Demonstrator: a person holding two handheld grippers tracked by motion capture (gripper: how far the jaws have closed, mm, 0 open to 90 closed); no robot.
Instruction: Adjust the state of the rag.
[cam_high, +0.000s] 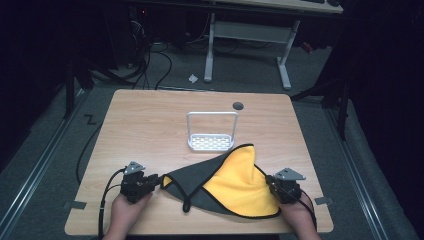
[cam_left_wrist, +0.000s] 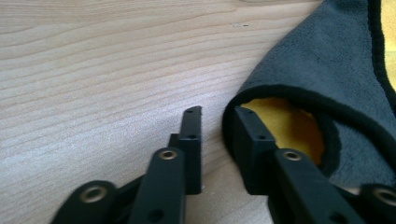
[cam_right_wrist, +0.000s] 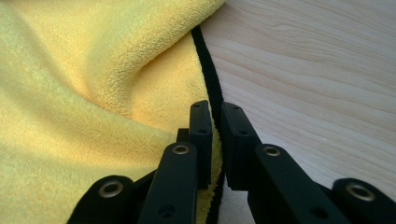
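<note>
- Right gripper: jaws nearly shut, the black-trimmed edge of the cloth is pinched between them; yellow side is seen left of the jaws in the right gripper view, bare wood to the right.
- Left gripper: jaws parted by a moderate gap. One jaw is tucked inside a folded corner of the cloth, against the yellow lining; the other lies on bare wood just outside the fold. The trim is not clamped.
- High view: left gripper is held low at the cloth's left tip, pointing right; right gripper is held low at the cloth's right edge, pointing left. Both hands enter from the near edge, left hand and right hand, wrists close to the table.
- Cloth: spread across the near-centre of the table, grey flap folded over on the left, yellow face exposed on the right, a peak pointing away from the person.
- White rack with a tall loop handle is stood upright just behind the cloth's peak; contact cannot be told.
- Small dark round grommet is set in the tabletop near the far edge.
- Nothing is seen between either gripper and the cloth.
</note>
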